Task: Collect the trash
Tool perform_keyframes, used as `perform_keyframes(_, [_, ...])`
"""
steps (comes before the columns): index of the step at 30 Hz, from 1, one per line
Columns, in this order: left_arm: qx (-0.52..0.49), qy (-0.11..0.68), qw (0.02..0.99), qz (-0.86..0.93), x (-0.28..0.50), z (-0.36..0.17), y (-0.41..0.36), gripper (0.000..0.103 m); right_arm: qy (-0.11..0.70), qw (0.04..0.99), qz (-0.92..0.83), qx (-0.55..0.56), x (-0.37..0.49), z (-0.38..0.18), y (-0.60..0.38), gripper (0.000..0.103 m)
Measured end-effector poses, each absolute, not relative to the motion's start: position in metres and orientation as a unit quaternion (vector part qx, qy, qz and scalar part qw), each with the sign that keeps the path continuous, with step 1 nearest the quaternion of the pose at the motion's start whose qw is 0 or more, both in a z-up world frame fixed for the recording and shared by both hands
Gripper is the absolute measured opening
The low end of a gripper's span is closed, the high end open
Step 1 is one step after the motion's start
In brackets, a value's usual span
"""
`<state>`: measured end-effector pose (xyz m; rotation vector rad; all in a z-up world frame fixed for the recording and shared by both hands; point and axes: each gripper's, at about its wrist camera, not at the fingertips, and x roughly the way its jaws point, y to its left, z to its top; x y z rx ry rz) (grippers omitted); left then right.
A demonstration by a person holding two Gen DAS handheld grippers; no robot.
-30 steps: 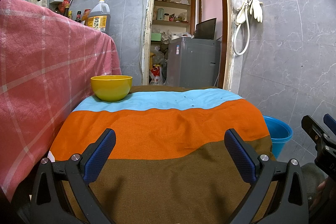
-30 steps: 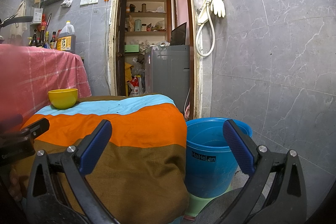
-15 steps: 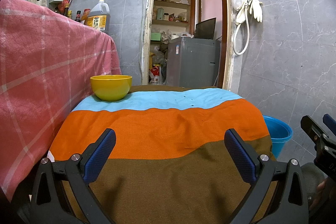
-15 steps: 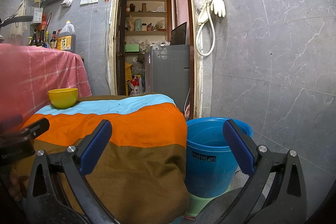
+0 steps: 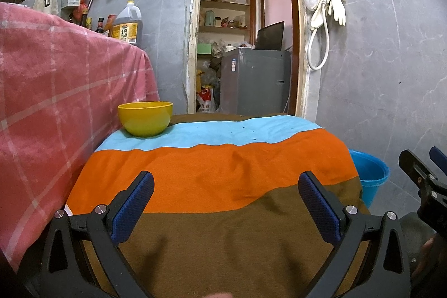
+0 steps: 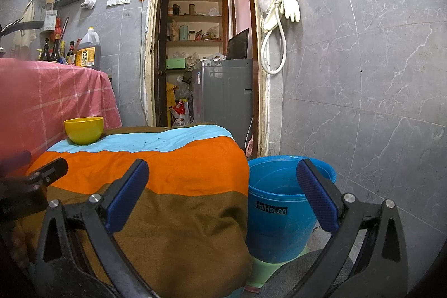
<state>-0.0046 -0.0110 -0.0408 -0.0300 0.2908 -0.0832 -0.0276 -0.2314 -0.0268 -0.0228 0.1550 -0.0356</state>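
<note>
A yellow bowl (image 5: 144,117) stands at the far left corner of a small table under a blue, orange and brown striped cloth (image 5: 218,175); it also shows in the right wrist view (image 6: 83,130). A blue bucket (image 6: 279,203) stands on the floor right of the table, and its rim shows in the left wrist view (image 5: 368,172). My left gripper (image 5: 226,208) is open and empty above the table's near part. My right gripper (image 6: 223,200) is open and empty over the table's right edge and the bucket. No loose trash shows on the cloth.
A pink checked cloth (image 5: 56,102) covers a higher counter at left, with an oil jug (image 5: 127,27) and bottles on it. An open doorway shows a grey appliance (image 5: 254,80) and shelves. A hose and gloves (image 6: 282,27) hang on the tiled wall.
</note>
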Motion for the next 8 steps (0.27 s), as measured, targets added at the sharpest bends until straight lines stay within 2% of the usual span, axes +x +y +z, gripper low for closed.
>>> perform_keyframes(8, [-0.015, 0.146, 0.988, -0.042, -0.0038, -0.0409, -0.0092, 0.101, 0.078, 0.997, -0.017, -0.013, -0.0279, -0.0273, -0.2308, 0.103])
